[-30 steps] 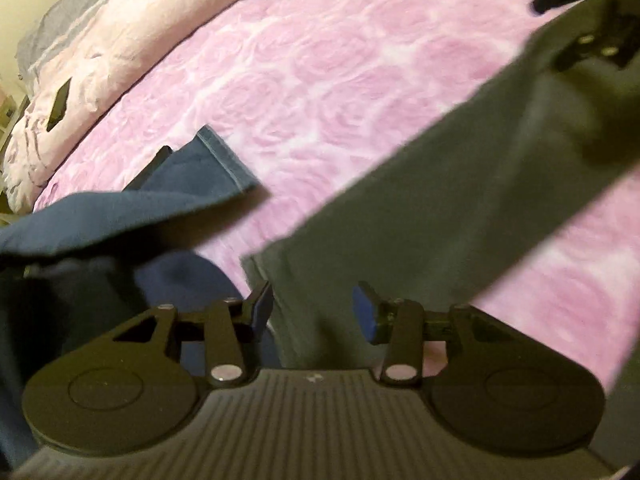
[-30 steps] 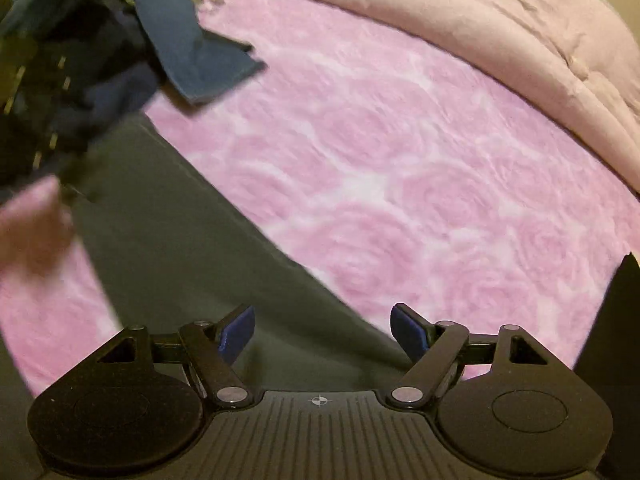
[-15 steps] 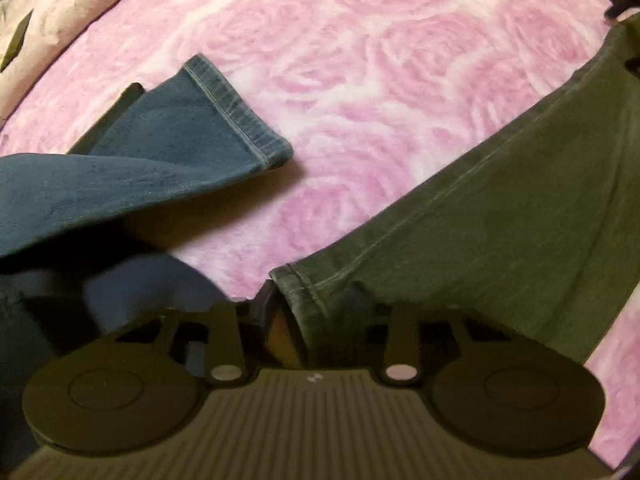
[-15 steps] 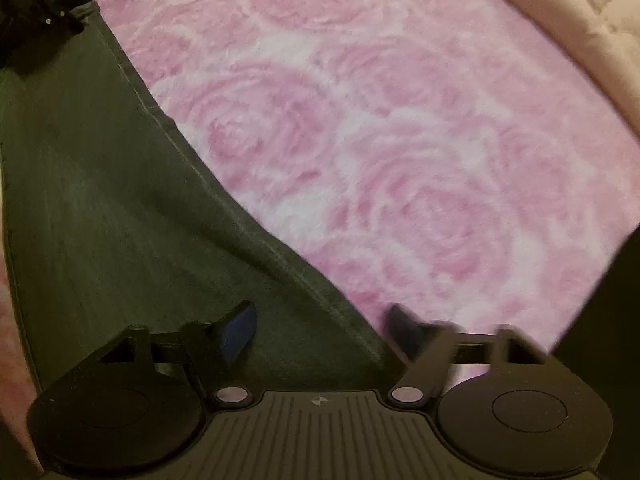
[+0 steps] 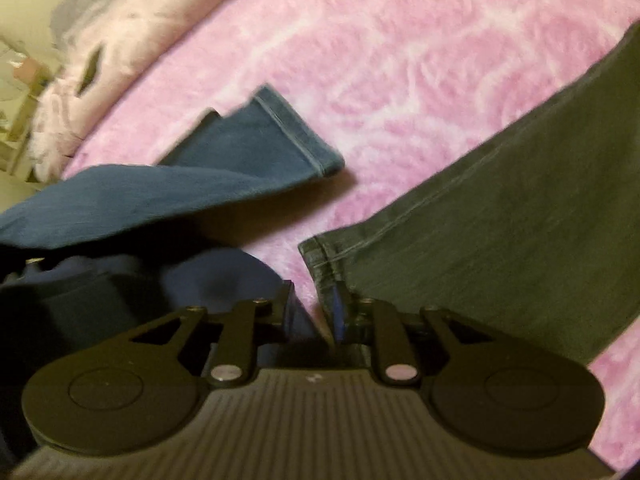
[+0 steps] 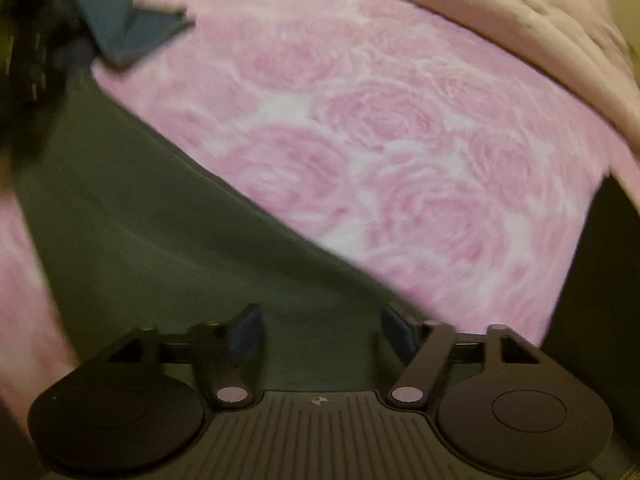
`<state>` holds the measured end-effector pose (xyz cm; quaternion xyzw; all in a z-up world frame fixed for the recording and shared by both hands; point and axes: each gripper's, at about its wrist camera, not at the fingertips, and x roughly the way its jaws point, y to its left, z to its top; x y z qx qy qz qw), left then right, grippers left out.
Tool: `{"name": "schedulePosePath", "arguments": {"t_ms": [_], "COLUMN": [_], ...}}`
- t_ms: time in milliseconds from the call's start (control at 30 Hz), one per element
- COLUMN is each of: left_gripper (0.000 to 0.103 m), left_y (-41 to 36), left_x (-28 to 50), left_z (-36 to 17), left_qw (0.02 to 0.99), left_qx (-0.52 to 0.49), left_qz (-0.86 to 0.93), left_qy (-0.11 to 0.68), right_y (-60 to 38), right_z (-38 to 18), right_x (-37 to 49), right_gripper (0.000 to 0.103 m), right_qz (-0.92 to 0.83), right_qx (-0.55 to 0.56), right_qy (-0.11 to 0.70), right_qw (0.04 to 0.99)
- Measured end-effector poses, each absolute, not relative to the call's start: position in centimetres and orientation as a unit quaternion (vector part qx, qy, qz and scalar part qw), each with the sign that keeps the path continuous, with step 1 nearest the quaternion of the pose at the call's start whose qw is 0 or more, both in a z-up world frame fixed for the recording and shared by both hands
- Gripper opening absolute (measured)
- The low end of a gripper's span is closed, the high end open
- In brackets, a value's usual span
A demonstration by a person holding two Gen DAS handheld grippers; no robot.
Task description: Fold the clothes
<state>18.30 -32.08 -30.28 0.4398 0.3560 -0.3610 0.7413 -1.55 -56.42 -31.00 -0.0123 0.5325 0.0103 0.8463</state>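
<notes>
Dark olive-grey jeans [image 5: 500, 216] lie stretched across the pink rose-patterned bed cover [image 5: 400, 60]. My left gripper [image 5: 316, 312] is open, with the hem corner of the trouser leg between its jaws against the right pad. In the right wrist view the same jeans [image 6: 160, 240] run from the upper left down to my right gripper [image 6: 320, 332], which is open with the cloth lying between its blue pads [image 6: 248, 332]. Blue jeans [image 5: 224, 172] lie folded over a dark pile at the left.
A pale pink quilt [image 6: 500, 12] is bunched along the far edge of the bed. A dark navy garment [image 5: 120, 280] sits beside my left gripper. The blue jeans also show in the right wrist view [image 6: 120, 28] at top left.
My left gripper has opened from its grip on the olive hem and pulled back a little. The right gripper stayed open and lifted back, so more of the bed shows.
</notes>
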Motion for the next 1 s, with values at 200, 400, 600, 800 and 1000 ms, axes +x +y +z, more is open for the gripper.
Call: {"name": "schedulePosePath", "arguments": {"t_ms": [200, 400, 600, 800, 1000], "left_gripper": [0.017, 0.016, 0.019, 0.035, 0.053], "left_y": [-33.4, -32.6, -28.3, -22.7, -16.7], "left_x": [10.8, 9.6, 8.6, 3.6, -1.7], "left_z": [-32.2, -32.8, -27.6, -21.6, -17.9], "left_qw": [0.663, 0.660, 0.697, 0.709, 0.706], "left_qx": [0.420, 0.447, 0.389, 0.327, 0.282], "left_qz": [-0.486, -0.464, -0.434, -0.435, -0.446], "left_qy": [0.385, 0.386, 0.418, 0.448, 0.473], "right_y": [-51.6, -48.8, -48.4, -45.3, -40.5], "right_z": [-31.9, -32.9, -26.4, -20.1, -15.2], "right_x": [-3.6, -7.3, -12.4, -18.8, -25.3], "right_gripper": [0.069, 0.069, 0.071, 0.085, 0.085], "right_qz": [0.001, -0.010, -0.089, -0.166, -0.219], "right_qx": [0.109, 0.067, 0.109, 0.138, 0.165], "right_qy": [0.519, 0.581, 0.553, 0.520, 0.490], "right_qw": [0.848, 0.811, 0.821, 0.827, 0.827]}}
